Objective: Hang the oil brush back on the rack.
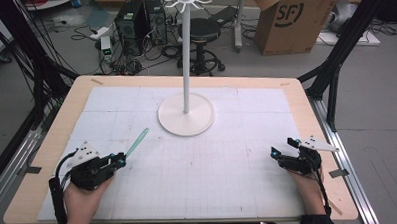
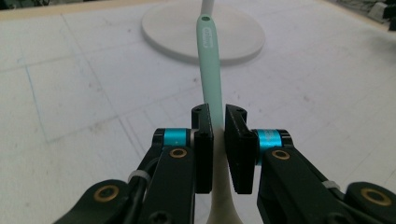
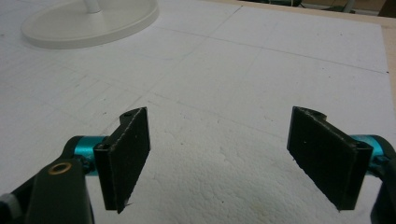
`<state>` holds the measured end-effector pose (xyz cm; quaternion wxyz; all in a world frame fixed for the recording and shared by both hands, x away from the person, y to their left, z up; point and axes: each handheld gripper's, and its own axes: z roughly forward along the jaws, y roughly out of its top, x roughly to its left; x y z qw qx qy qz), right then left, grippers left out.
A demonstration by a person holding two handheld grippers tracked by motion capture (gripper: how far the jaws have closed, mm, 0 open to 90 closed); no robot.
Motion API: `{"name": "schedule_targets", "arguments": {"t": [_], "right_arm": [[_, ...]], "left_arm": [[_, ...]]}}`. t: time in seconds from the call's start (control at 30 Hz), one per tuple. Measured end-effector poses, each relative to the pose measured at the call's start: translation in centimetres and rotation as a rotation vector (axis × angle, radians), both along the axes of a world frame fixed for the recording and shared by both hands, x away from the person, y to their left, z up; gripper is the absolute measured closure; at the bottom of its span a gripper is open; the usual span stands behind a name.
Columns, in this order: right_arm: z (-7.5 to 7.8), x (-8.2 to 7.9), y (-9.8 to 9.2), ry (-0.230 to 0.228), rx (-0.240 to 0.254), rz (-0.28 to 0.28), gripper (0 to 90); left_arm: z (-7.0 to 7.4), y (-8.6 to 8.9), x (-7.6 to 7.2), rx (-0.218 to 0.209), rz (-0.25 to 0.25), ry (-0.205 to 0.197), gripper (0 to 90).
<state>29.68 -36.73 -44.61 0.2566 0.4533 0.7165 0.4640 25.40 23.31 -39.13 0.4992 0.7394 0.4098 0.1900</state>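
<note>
The slender mint-green plastic utensil handle [image 1: 136, 142] lies with its long axis running from the left tongs [image 1: 122, 157] up toward the white round-based stand [image 1: 186, 115], its free end, pierced by a small hole, pointing at the near-left rim of that stand's disc and stopping short of it. In the left gripper view the handle [image 2: 209, 70] rises straight ahead between the two black jaws, which are closed nearly together and pinch it on both sides, while a paler, wider part of the same utensil spreads out below the jaws; what kind of head it has cannot be told. The stand's thin white pole rises from the middle of the disc to a crown of hooks, and it stands directly beyond the handle's tip. The right tongs [image 1: 282, 151] sit well to the right of the stand, near the desk's [image 1: 47, 147] right edge, with jaws spread wide apart and nothing between them, only the white gridded foam mat [image 3: 261, 60] showing below. Beyond the stand, off the desk, are a black stool [image 1: 202, 37], computer towers [image 1: 141, 21] and a cardboard box [image 1: 295, 16].
</note>
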Motion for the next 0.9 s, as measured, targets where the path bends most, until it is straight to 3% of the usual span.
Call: {"name": "schedule_targets", "arguments": {"t": [0.33,0.53,0.8,0.9], "right_arm": [[0.0,0.0,0.0,0.002,0.003,0.0,21.2],[0.0,0.0,0.0,0.004,0.002,0.001,21.3],[0.0,0.0,0.0,0.004,0.005,0.003,22.0],[0.0,0.0,0.0,0.004,0.006,0.003,22.2]], "left_arm": [[4.6,-0.3,2.0,-0.048,-0.035,-0.07,82.1],[8.1,-0.8,2.9,-0.071,-0.041,-0.135,82.1],[12.0,-1.0,4.1,-0.092,-0.05,-0.184,82.1],[13.3,-0.8,4.7,-0.12,-0.065,-0.19,82.1]]}}
